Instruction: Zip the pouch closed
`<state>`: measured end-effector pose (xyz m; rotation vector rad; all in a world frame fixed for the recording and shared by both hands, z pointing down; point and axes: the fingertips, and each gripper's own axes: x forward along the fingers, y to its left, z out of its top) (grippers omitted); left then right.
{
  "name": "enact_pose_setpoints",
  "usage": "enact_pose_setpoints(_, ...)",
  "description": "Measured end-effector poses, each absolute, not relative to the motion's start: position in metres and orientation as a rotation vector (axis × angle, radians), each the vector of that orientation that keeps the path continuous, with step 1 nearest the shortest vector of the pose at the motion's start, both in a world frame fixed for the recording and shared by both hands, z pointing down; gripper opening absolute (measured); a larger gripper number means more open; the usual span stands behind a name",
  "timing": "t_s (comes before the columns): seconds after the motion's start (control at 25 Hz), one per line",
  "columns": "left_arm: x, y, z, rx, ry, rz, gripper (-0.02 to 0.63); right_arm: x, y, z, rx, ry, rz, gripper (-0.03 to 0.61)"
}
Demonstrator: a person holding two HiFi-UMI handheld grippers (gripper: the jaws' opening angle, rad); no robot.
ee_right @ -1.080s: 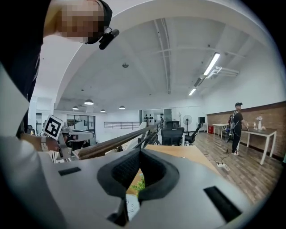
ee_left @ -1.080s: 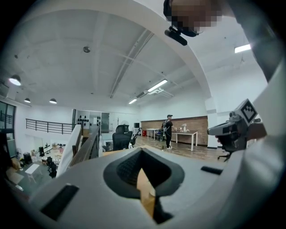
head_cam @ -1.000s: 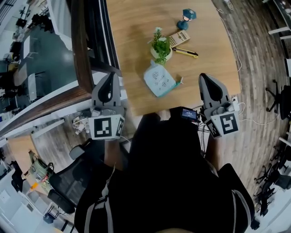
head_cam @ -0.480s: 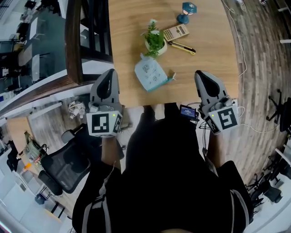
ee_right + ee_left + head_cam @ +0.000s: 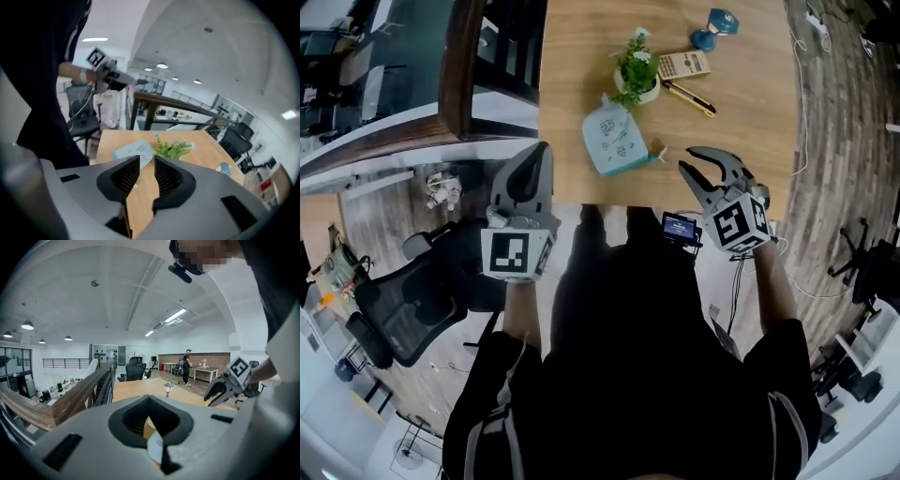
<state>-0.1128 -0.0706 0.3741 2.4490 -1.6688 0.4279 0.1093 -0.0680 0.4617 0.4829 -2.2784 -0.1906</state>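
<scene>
A light blue pouch [image 5: 612, 141] with small prints lies flat on the wooden table [image 5: 750, 141], near its front edge; a short teal pull tab sticks out at its right corner. In the right gripper view the pouch [image 5: 133, 150] sits just beyond the jaws. My right gripper [image 5: 686, 161] hangs at the table's front edge, right of the pouch and apart from it, jaws open and empty. My left gripper [image 5: 542, 150] is off the table's left front corner, left of the pouch, jaws shut on nothing. The left gripper view shows the right gripper [image 5: 216, 398] with jaws spread.
Behind the pouch stands a small potted plant [image 5: 636, 75]. Further back lie a tan box [image 5: 684, 64], a yellow utility knife [image 5: 694, 98] and a blue figure [image 5: 717, 21]. A wooden railing [image 5: 459, 66] runs along the left. An office chair [image 5: 403, 300] is low left.
The right gripper has turned, opened its jaws and come in closer to the pouch's right corner. The left gripper has stayed shut in about the same place.
</scene>
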Motion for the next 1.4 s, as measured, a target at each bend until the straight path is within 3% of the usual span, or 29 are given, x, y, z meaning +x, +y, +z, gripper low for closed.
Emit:
enact_pose_setpoints(0.24, -0.129, -0.052, 0.381, 2.377, -1.709, 0.4, -0.002, 0.103, -0.063, 0.598, -0.164, -1.837, -0.449, 0.109)
enact_pose_setpoints(0.44, -0.15, -0.029, 0.379, 2.282, -1.777, 0.4, -0.002, 0.111, -0.071, 0.663, -0.355, -1.654, -0.489, 0.109)
enact_pose_setpoints(0.84, -0.188, -0.002, 0.4, 2.166, -1.813, 0.389, -0.002, 0.105, -0.063, 0.698, -0.476, -1.559, -0.486, 0.103)
enact_pose_setpoints(1.4, -0.184, -0.006, 0.39, 2.191, -1.803, 0.336, -0.002, 0.111, -0.062, 0.706, -0.492, -1.513, -0.497, 0.087)
